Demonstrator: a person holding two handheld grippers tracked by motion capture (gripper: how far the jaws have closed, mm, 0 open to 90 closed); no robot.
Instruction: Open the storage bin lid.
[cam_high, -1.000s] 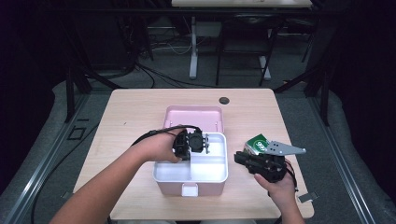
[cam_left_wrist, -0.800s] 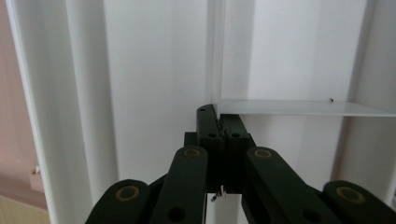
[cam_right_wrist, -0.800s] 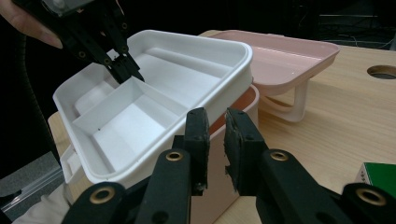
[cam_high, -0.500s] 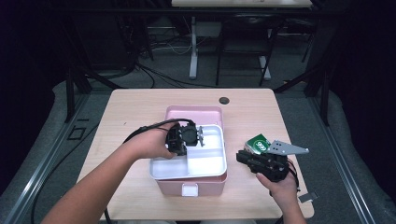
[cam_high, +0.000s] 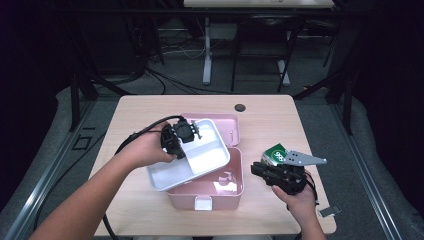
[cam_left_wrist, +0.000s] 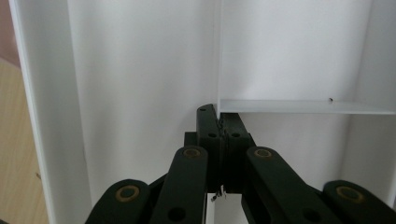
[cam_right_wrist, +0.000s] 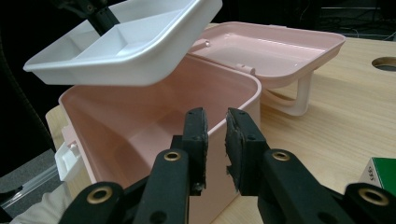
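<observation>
My left claw (cam_high: 186, 134) is clamped on the white tray's (cam_high: 210, 155) divider, tray lifted above the pink box (cam_high: 227, 187). My right claw (cam_right_wrist: 215, 140), at the box's 3 o'clock, stands slightly parted, holding nothing.

- white tray (cam_high: 200, 152)
- pink box (cam_high: 225, 187) with a white latch (cam_high: 201, 203)
- green and white carton (cam_high: 276, 154)
- black jaws
- pale wood counter (cam_high: 270, 120)

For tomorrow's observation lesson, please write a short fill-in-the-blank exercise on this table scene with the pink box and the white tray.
1. The left gripper is shut on the divider of the white ____.
2. The tray hangs tilted above the open ____ box.
3. The box's lid lies folded ____ on the table.
4. Beside the right gripper lies a small ____ packet.

Missing words: tray; pink; back; green
</observation>
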